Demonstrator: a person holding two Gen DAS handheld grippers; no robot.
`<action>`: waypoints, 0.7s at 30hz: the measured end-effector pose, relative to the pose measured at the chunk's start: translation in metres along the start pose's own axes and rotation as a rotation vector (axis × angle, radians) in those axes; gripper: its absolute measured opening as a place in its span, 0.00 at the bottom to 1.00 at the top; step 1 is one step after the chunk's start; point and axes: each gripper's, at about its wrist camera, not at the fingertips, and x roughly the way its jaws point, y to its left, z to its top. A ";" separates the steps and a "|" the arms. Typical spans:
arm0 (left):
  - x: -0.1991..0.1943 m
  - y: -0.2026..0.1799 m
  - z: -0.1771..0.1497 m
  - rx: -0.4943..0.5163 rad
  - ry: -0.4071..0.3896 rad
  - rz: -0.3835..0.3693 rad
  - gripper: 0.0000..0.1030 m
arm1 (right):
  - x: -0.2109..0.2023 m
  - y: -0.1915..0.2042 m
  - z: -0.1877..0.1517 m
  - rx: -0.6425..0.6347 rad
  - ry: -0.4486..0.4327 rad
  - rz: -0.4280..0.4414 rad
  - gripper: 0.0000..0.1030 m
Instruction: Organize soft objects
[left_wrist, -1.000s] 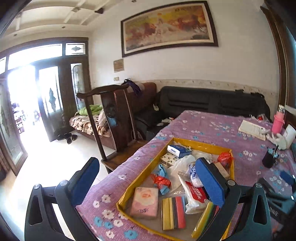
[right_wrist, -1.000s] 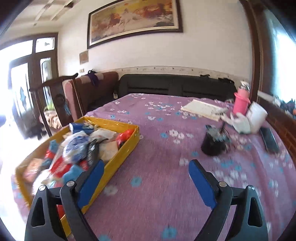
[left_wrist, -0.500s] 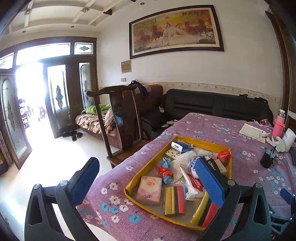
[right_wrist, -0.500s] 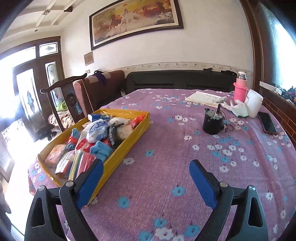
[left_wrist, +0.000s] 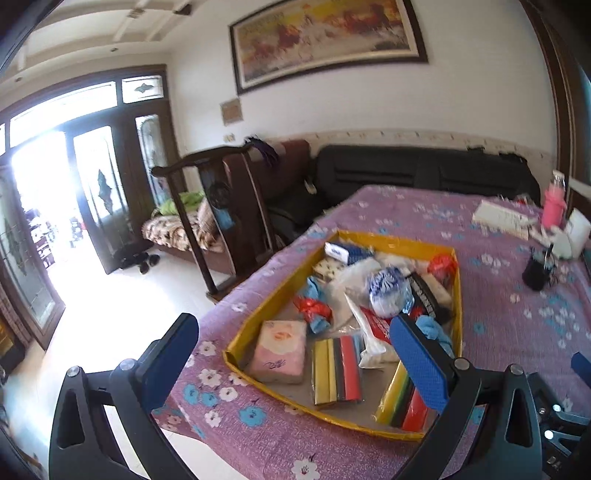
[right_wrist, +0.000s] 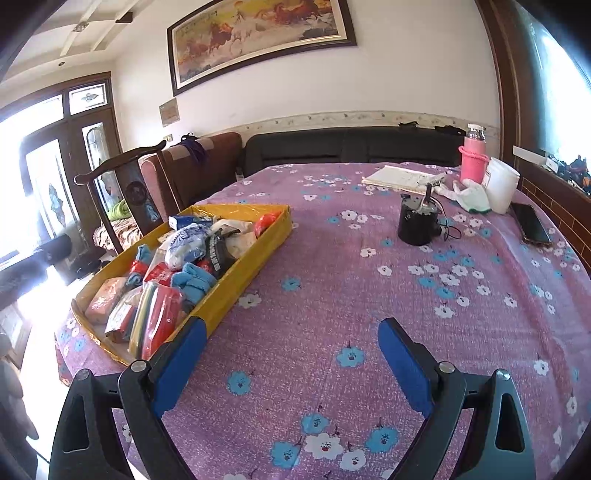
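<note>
The soft things all lie heaped in the yellow tray (left_wrist: 388, 242) on the purple flowered tablecloth (right_wrist: 332, 295): a pink tissue pack (left_wrist: 279, 350) at the near left corner, a strip of coloured sponges (left_wrist: 338, 369) beside it, a second sponge stack (left_wrist: 400, 402) at the near right corner, blue socks (right_wrist: 194, 282), a blue-and-white bag (left_wrist: 386, 291), a red packet (left_wrist: 380, 326) and a blue-and-white box (left_wrist: 341, 253) at the far end. None of them shows on the cloth outside the tray. That fits two stages alike: a gathered pile waiting to be sorted out, or a tray into which everything has already been collected. The pictures do not settle which, and the heap looks jumbled rather than ordered.

The left gripper (left_wrist: 295, 354) hangs with its blue pads spread wide and empty. In the left wrist view the tray fills the centre and lower right, with the tissue pack and sponge strip lying between the fingers and the right pad overlapping the near sponge stack.

The right gripper (right_wrist: 291, 365) is likewise spread and holds nothing. In its view the tray sits at the left, its near corner just beyond the left pad, and only bare cloth lies between the fingers. A black cup (right_wrist: 415, 225), pink bottle (right_wrist: 472, 158) and phone (right_wrist: 530, 223) sit at the upper right, well apart.
</note>
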 end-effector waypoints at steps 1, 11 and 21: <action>0.007 -0.002 0.004 0.013 0.015 -0.014 1.00 | 0.000 -0.001 0.000 0.004 0.002 -0.002 0.94; 0.122 -0.043 0.044 0.170 0.218 0.047 1.00 | -0.004 -0.013 -0.003 0.043 0.001 -0.013 0.94; 0.114 -0.064 0.026 0.349 0.245 0.060 1.00 | 0.005 -0.029 -0.004 0.112 0.034 0.000 0.94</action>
